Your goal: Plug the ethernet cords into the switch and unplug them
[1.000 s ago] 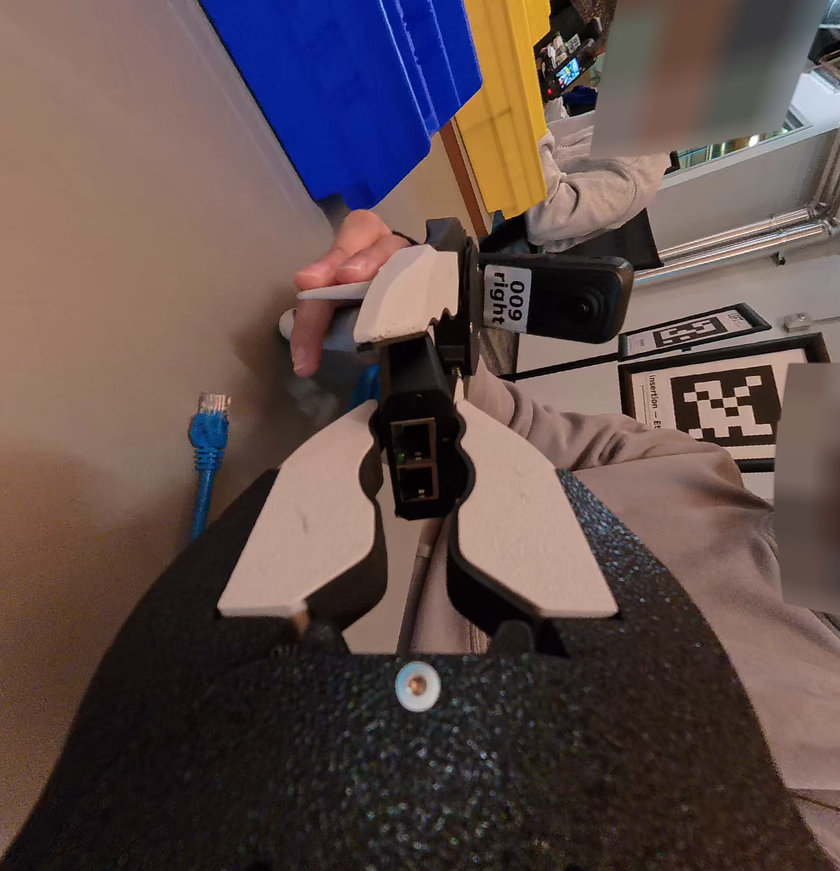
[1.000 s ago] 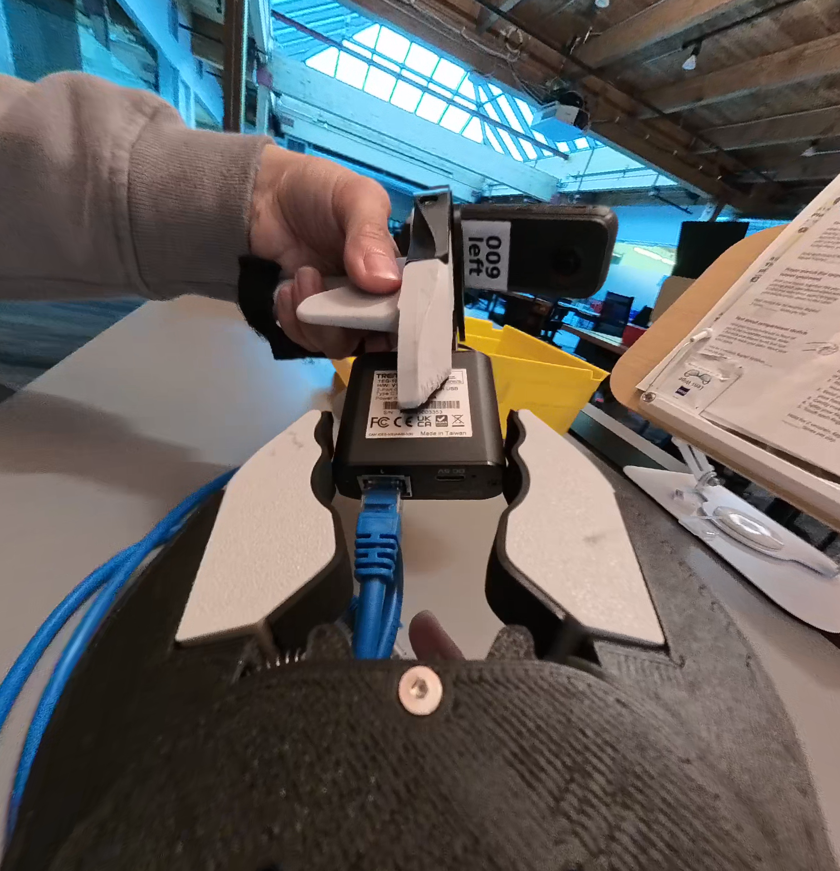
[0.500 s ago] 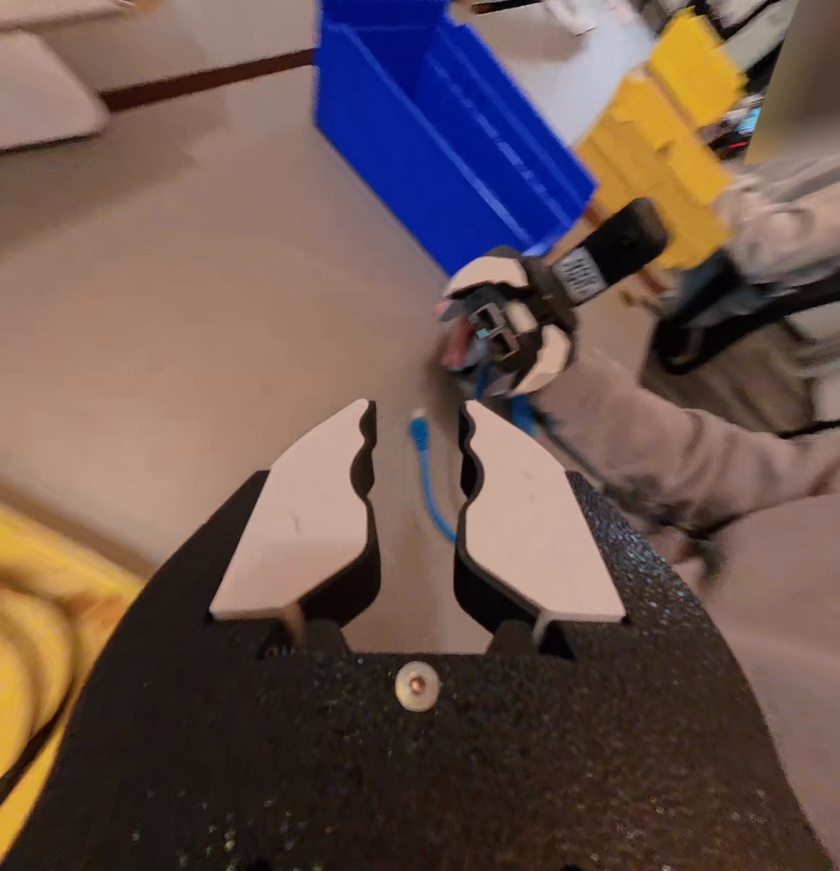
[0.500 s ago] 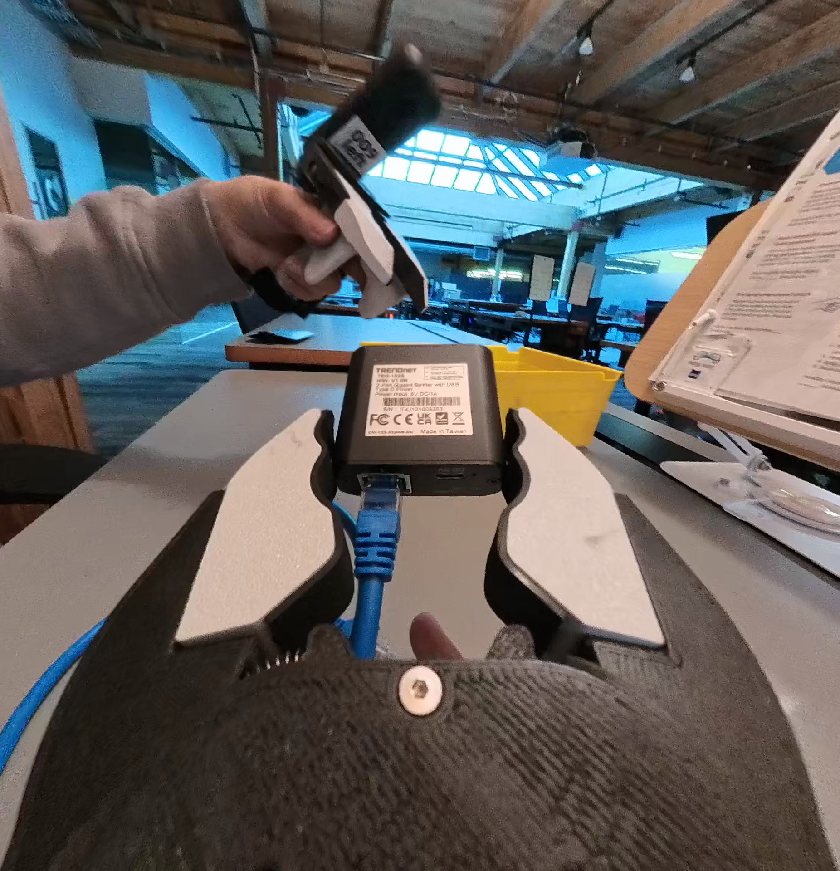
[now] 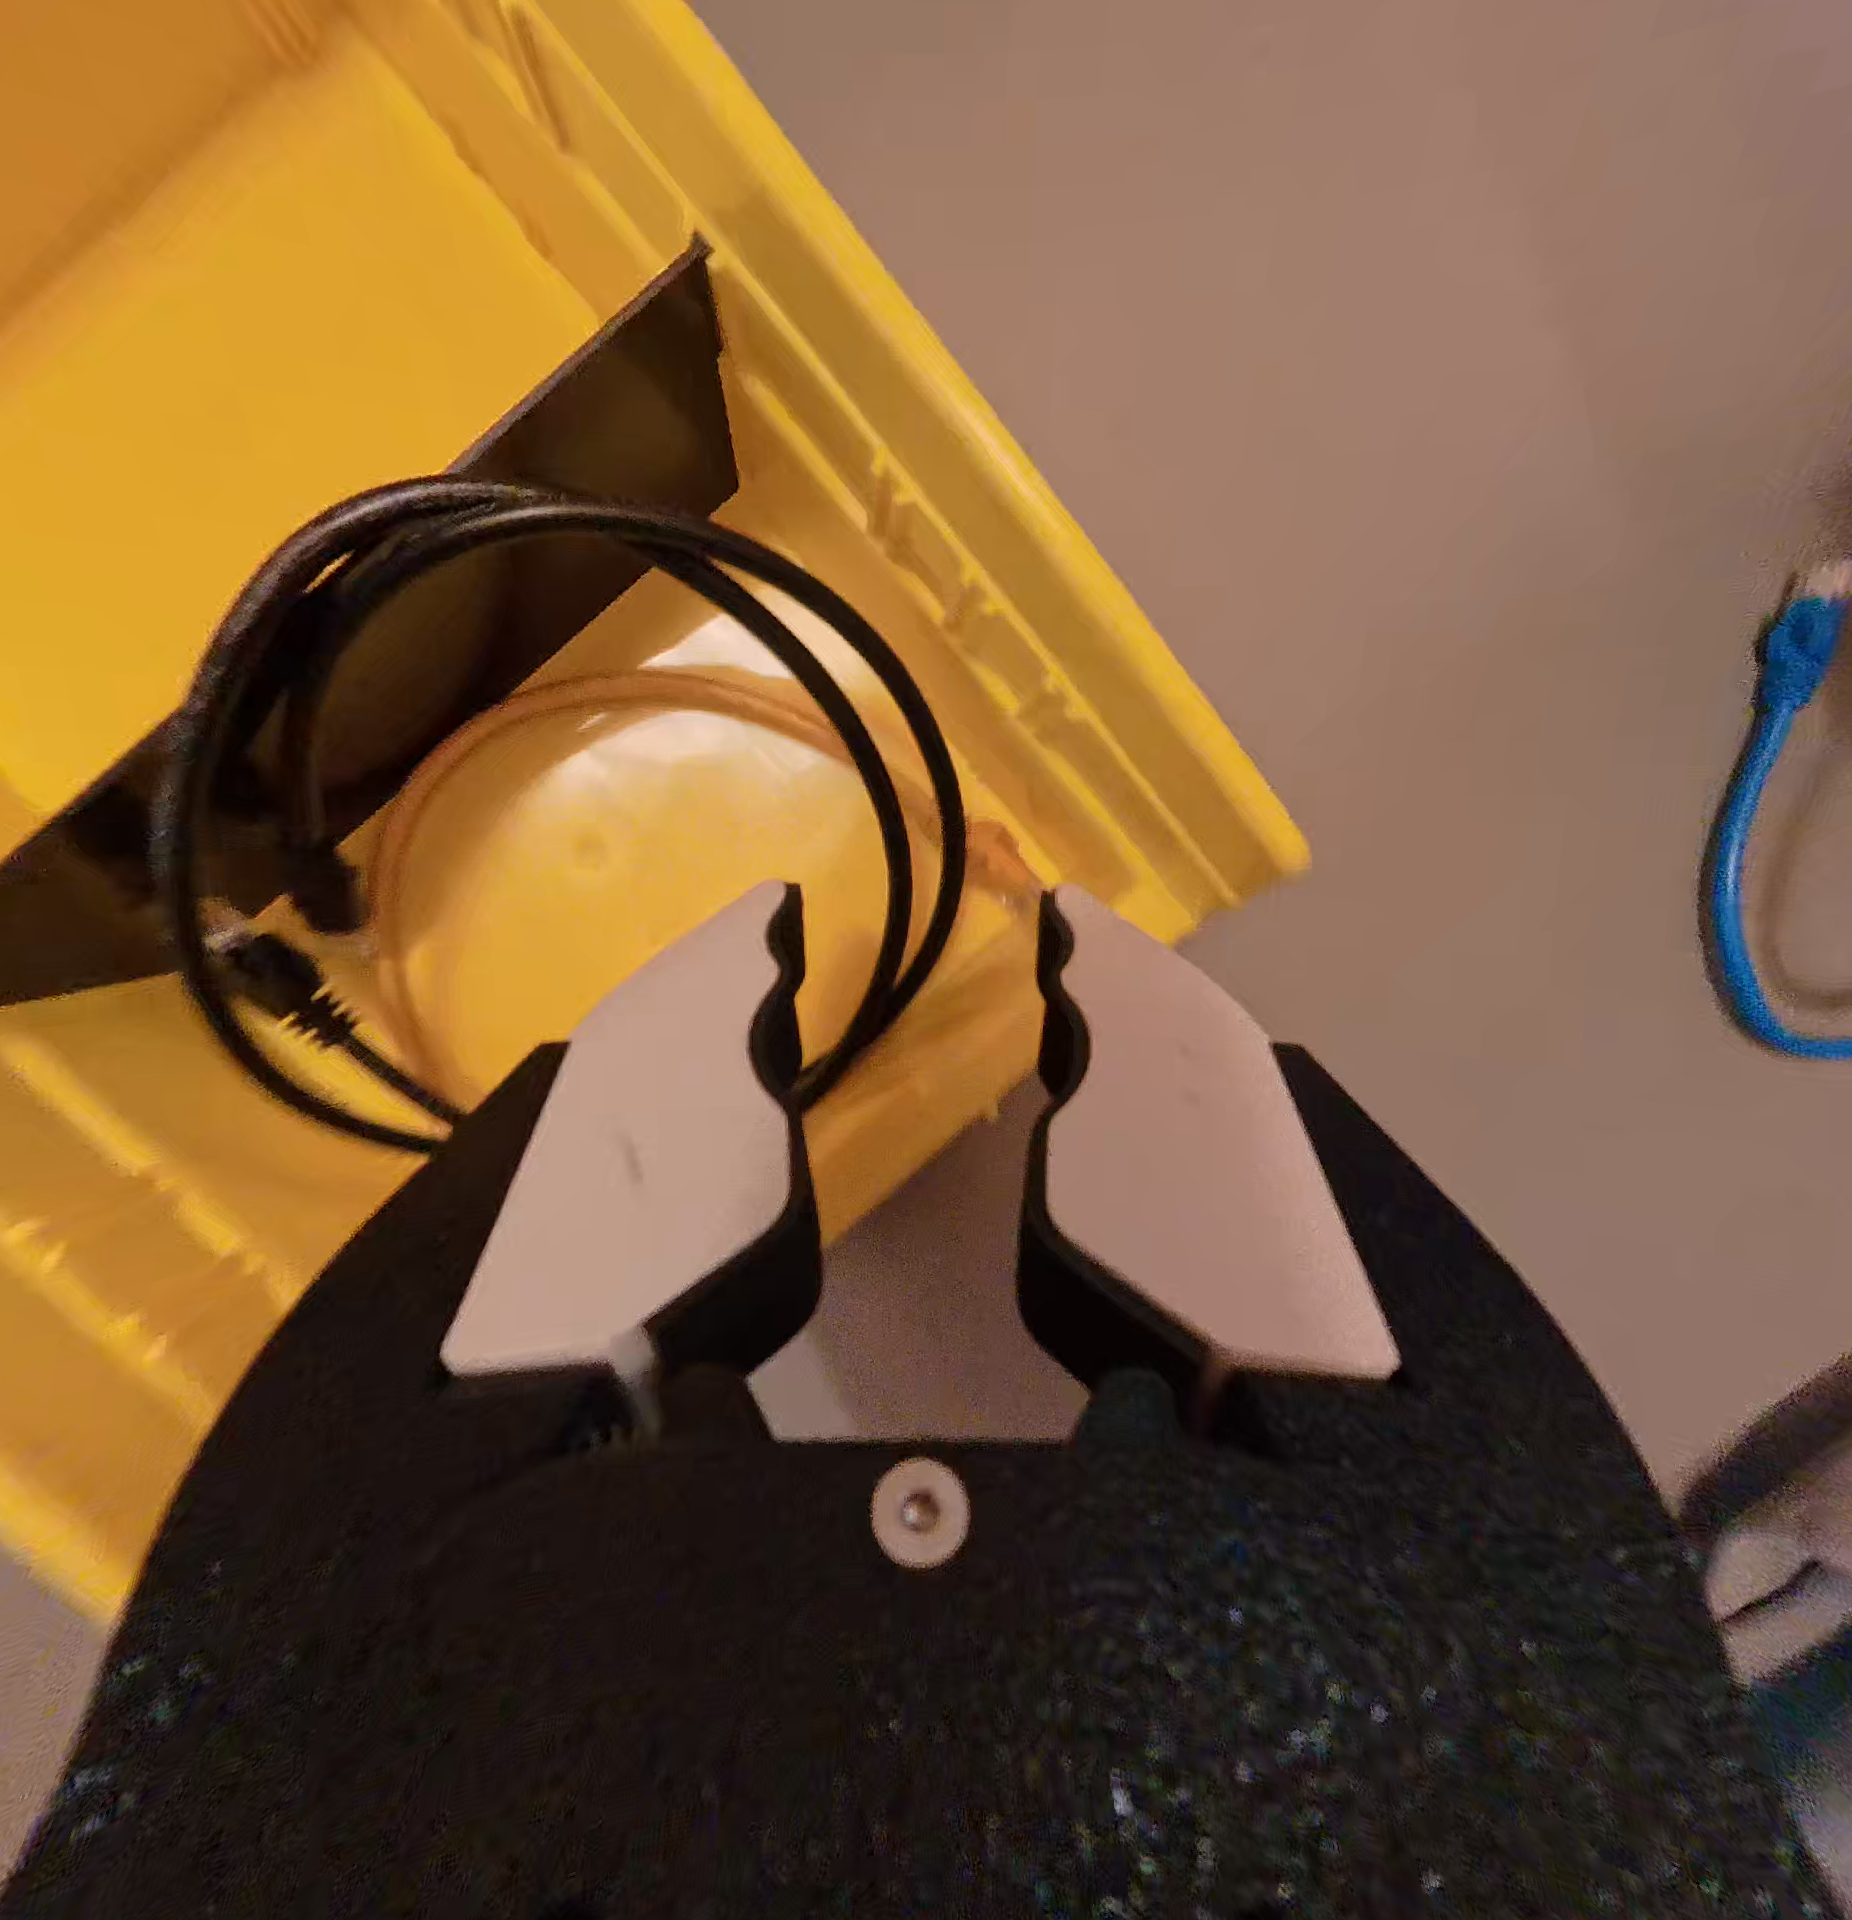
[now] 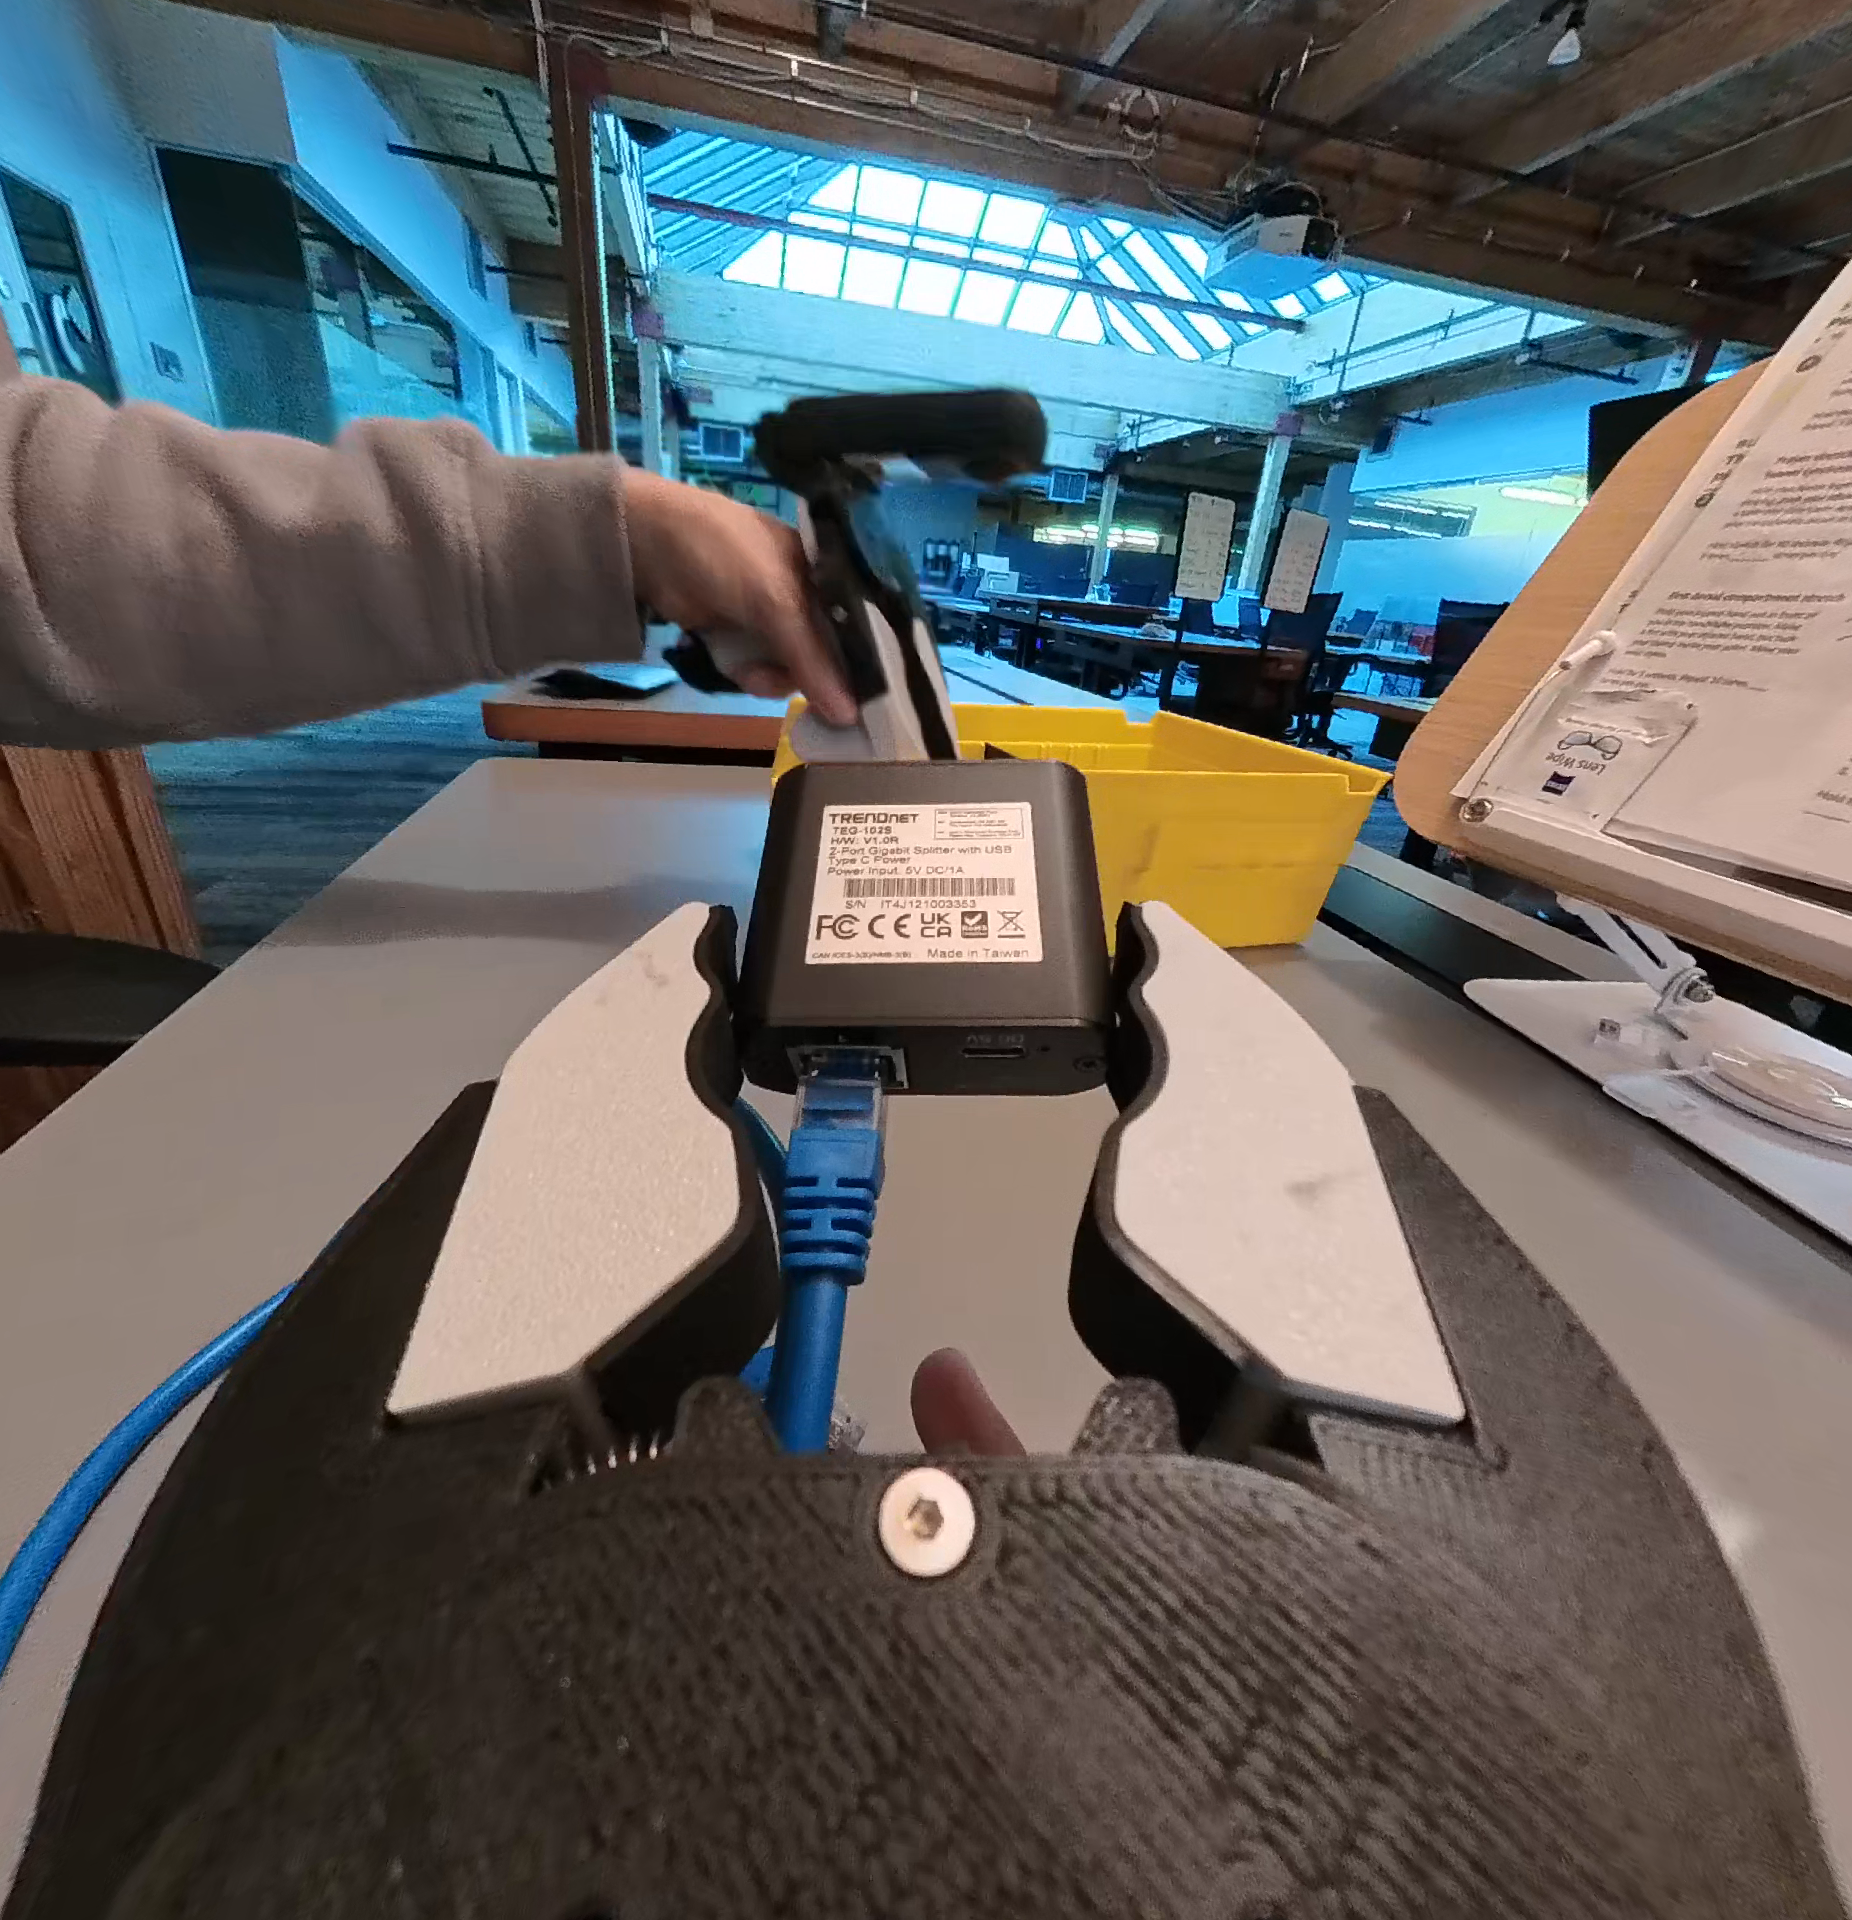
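My right gripper (image 6: 922,914) is shut on the black switch (image 6: 927,997) and holds it level above the grey table. A blue ethernet cord (image 6: 828,1195) is plugged into the switch's left port on the side facing me. My left gripper (image 5: 917,914) is open and empty, pointing down into a yellow bin (image 5: 1005,623). A coiled black cord (image 5: 589,748) and a coiled yellow cord (image 5: 631,696) lie in that bin, just beyond my fingertips. A loose blue plug (image 5: 1810,623) lies on the table to the right. The left gripper (image 6: 880,644) also shows over the bin in the right wrist view.
The yellow bin (image 6: 1213,821) stands on the grey table (image 6: 382,987) behind the switch. A document stand with papers (image 6: 1680,675) is at the right, on a white base (image 6: 1680,1060). A black divider (image 5: 548,499) splits the bin. A person's sleeve (image 6: 278,561) reaches in from the left. One gripper's finger ends stand about 25 centimetres off the other's. My right gripper's tips are some 11 centimetres from the loose blue plug (image 5: 1810,623).
My left gripper let go of the switch's far end, swung away and now points down into the yellow bin. My right gripper kept hold of the switch with the blue cord in it.
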